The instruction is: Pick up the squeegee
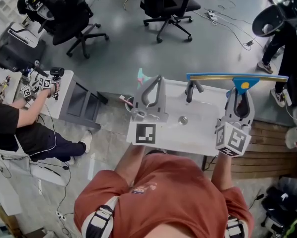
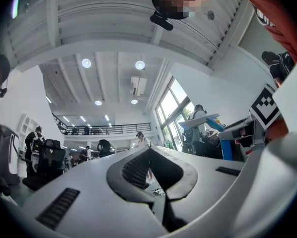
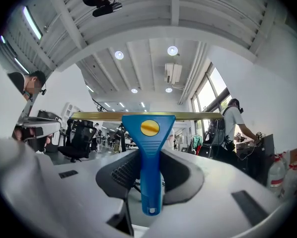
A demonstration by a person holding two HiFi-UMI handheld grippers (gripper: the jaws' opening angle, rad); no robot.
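Observation:
The squeegee (image 1: 238, 77) has a blue handle and a long brass blade bar, and it is held up level over the white sink (image 1: 203, 133). My right gripper (image 1: 243, 92) is shut on its handle, with the bar crosswise above the fingertips. In the right gripper view the blue handle of the squeegee (image 3: 148, 152) stands upright between the two pads of the right gripper (image 3: 149, 170). My left gripper (image 1: 158, 79) hovers over the sink's left side with its fingertips together and nothing in it. In the left gripper view the left gripper (image 2: 148, 151) is bare, and the squeegee (image 2: 204, 121) shows off to the right.
A grey faucet (image 1: 190, 89) and a drain (image 1: 183, 119) sit in the sink. Two black office chairs (image 1: 163, 4) (image 1: 69, 16) stand on the grey floor beyond. A seated person (image 1: 19, 123) is at the left by a white cabinet (image 1: 76, 100). Spray bottles (image 3: 277, 175) stand at the right.

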